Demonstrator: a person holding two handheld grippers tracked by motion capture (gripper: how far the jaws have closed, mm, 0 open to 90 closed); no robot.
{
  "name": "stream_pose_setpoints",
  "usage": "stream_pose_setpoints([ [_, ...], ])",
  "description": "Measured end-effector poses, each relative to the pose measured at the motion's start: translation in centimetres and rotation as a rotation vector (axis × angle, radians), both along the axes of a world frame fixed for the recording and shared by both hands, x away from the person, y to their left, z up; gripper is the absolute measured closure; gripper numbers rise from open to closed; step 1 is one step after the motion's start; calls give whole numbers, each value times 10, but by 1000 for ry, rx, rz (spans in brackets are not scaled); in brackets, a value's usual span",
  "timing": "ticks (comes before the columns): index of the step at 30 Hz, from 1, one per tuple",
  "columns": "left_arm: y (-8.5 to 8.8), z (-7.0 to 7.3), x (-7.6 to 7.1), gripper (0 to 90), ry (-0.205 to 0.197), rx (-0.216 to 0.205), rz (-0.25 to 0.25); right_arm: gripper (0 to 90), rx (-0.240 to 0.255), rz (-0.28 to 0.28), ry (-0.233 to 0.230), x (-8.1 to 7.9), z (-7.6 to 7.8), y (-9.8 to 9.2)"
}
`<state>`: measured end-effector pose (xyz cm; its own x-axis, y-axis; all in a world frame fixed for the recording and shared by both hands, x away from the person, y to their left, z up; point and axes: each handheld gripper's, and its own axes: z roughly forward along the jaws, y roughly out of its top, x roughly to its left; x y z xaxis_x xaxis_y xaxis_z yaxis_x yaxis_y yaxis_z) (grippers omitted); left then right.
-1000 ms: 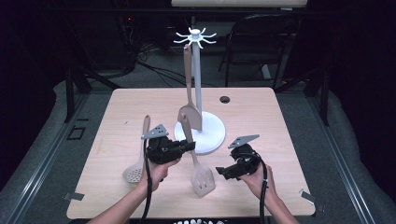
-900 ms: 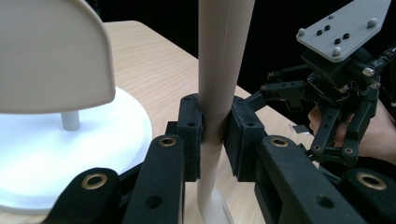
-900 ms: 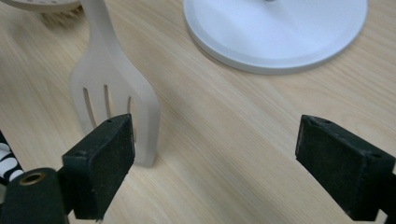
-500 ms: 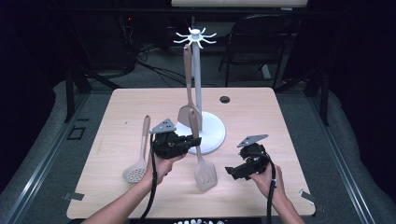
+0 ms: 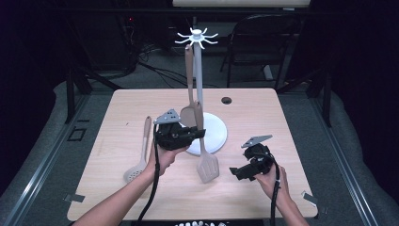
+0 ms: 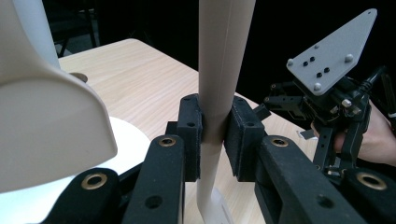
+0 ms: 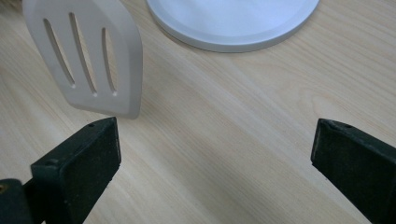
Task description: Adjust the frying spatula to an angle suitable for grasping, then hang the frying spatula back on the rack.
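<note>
A: At the middle of the table [image 5: 141,108], what does the left gripper [image 5: 197,133] have?

B: Its jaws are clamped on the handle of the slotted spatula [image 5: 207,165] — in the left gripper view the pads press the beige handle from both sides. The spatula hangs blade down, tilted, its slotted blade just above the wood in front of the white stand base [image 5: 214,134].

A: And the right gripper [image 5: 234,172]?

B: Its jaws are spread wide with nothing between them, and they have just been opening. It sits right of the blade, near it but apart; in the right gripper view the blade lies beyond the left jaw.

A: Anything else?

B: A second spatula [image 5: 189,84] hangs from the stand's hooks, and a perforated spoon [image 5: 140,157] lies flat on the table — left of the left hand [image 5: 162,157].
</note>
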<state>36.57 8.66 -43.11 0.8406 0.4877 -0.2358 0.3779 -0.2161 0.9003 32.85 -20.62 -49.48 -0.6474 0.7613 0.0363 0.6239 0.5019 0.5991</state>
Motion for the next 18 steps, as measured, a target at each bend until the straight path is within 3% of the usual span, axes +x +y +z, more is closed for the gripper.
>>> stream_pose_setpoints([
  [18,1,12,11,774,-12,19,-2,17,-19,3,26,3,-5,0],
])
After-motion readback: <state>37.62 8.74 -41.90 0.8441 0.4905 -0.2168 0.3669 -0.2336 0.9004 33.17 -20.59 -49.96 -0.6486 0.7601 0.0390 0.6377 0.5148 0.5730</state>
